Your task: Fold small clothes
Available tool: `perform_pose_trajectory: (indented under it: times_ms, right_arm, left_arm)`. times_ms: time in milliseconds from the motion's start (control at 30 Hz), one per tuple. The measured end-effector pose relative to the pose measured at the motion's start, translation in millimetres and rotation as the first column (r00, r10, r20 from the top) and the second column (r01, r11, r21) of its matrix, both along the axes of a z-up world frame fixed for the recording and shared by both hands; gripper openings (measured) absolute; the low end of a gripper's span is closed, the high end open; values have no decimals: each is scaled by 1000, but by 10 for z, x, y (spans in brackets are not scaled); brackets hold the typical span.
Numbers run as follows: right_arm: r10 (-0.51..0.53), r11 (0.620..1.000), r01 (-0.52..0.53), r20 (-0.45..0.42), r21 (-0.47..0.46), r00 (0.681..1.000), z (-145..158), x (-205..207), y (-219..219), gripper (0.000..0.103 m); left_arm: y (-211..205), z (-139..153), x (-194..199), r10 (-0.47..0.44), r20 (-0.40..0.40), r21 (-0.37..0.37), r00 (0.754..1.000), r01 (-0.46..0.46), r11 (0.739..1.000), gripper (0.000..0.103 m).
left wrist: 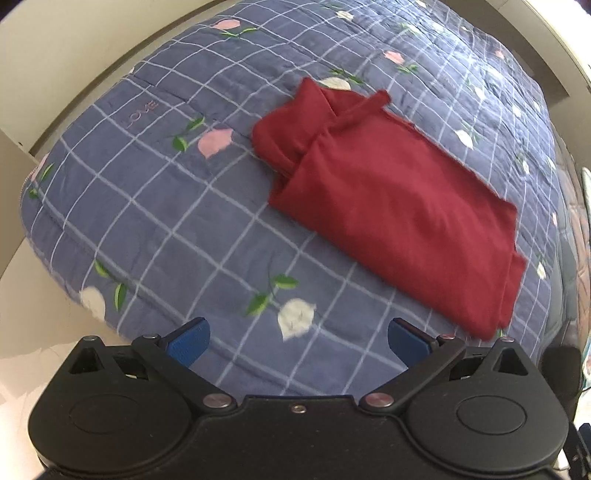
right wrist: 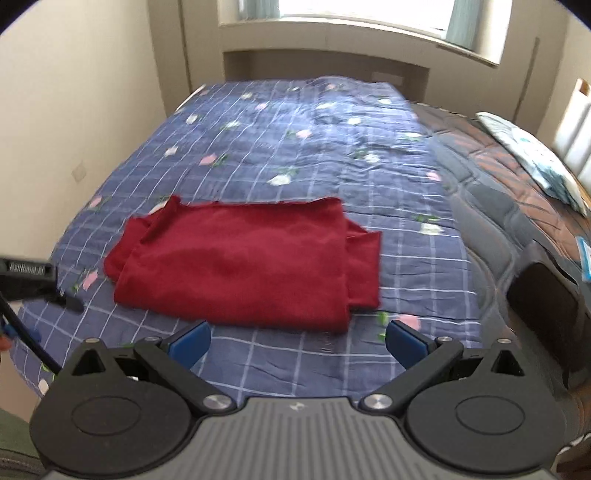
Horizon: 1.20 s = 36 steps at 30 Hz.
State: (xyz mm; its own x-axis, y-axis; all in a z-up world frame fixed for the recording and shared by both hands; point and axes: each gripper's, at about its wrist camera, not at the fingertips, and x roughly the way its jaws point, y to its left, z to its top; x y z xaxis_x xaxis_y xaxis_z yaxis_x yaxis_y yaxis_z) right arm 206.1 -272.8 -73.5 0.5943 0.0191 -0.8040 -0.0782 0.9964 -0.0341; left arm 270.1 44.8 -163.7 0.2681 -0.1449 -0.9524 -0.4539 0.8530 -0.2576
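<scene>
A dark red garment point(left wrist: 388, 206) lies folded into a rough rectangle on a blue checked quilt with flowers point(left wrist: 155, 229). In the right wrist view the garment point(right wrist: 243, 262) lies just ahead of my fingers, with folded layers sticking out at its left and right ends. My left gripper point(left wrist: 298, 341) is open and empty, above the quilt to the near left of the garment. My right gripper point(right wrist: 297, 341) is open and empty, a little short of the garment's near edge. The left gripper's body point(right wrist: 29, 277) shows at the left edge of the right wrist view.
The quilt point(right wrist: 332, 147) covers most of a bed. A brown patterned blanket point(right wrist: 517, 192) and a light pillow point(right wrist: 535, 158) lie to the right. A cream wall point(right wrist: 74, 92) runs along the left and a window ledge point(right wrist: 332, 33) stands beyond the bed.
</scene>
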Motion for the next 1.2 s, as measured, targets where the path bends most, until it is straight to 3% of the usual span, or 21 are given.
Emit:
perform_pose_trajectory:
  times_ms: [167,333,500,600,733,933,1200]
  right_arm:
    - [46,999,-48,-104,-23,994,-152,68,363,103]
    - [46,996,-57,-154,-71,987,-280,131,544,103]
    - [7,996,-24,-180,-91,984,-479,190,618,103]
    - [30,996,-44,-172,-73,985,-634,230,650,103]
    - [55,996,-65,-158,-57,986,-911,399,686,103]
    - [78,996,-81,-59,-47,995,-1207,858,781,103]
    - [94,992,-88,68,-85,993,-1569,1408,860,103]
  left_arm:
    - [131,-198,222,-68,16,-37,998,68,997,102]
    - [274,-362,215,-46,12,-95,999,47,994,102]
    - [324,-560,204,-85,10,-60,996,85,995,102]
    - [328,-641,233,-114,15,-41,993,114,993,102]
    - [397,-750,291,-70,47,-38,996,72,997,102]
    - [564,-907,455,27,109,-63,994,-20,998,102]
    - [587,-1154,701,82,196,-118,977,-60,991,102]
